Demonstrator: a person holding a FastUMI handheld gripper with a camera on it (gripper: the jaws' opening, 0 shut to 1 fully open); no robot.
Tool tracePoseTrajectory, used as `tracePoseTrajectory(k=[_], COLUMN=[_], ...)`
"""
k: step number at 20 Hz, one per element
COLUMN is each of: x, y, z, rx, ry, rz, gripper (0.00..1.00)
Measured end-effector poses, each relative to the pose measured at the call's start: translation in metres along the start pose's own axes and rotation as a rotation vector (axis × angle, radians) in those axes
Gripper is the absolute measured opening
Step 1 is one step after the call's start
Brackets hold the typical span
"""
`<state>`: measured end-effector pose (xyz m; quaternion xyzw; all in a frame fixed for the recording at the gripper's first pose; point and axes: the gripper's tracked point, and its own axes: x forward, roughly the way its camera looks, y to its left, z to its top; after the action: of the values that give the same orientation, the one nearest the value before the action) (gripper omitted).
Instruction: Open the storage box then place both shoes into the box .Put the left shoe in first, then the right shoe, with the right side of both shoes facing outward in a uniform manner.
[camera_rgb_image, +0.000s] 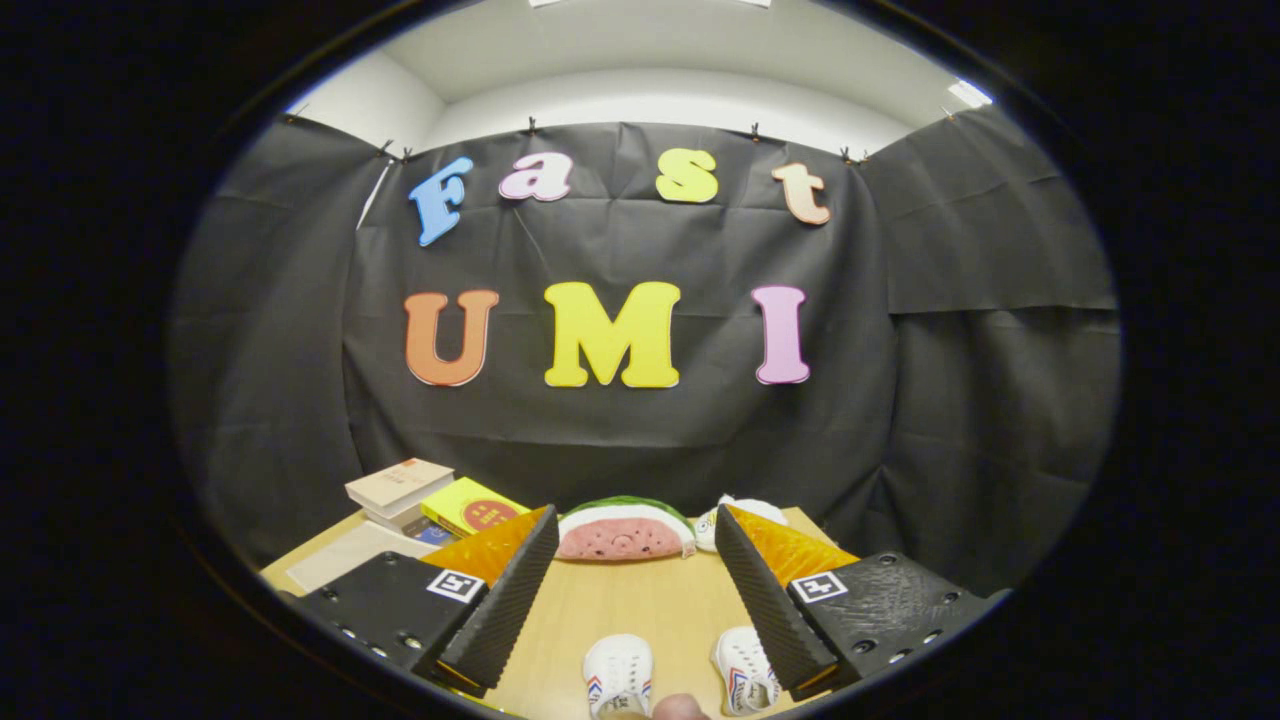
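Two small white shoes stand side by side on the wooden table (640, 605), toes pointing away from me. The left one (618, 673) sits between my fingers, near their base. The right one (746, 668) lies close against the inner side of my right finger (765, 590). My gripper (636, 525) is open, held above the table, with nothing between its tips. A person's fingertip (680, 708) shows just behind the shoes.
A watermelon-slice plush (624, 530) lies at the table's far edge, beyond the fingertips, with a white plush (745, 512) to its right. A stack of books (400, 490) and a yellow book (474, 508) sit at the far left, with a sheet of paper (345, 553) in front.
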<state>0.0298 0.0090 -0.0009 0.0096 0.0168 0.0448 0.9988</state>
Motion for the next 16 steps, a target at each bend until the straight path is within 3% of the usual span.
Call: tracePoseTrajectory(k=[6, 16], x=[0.004, 0.008], y=[0.004, 0.07], z=[-0.012, -0.05], rx=[0.027, 0.062], ry=[0.039, 0.151], rz=[0.013, 0.152], gripper=[0.95, 0.95])
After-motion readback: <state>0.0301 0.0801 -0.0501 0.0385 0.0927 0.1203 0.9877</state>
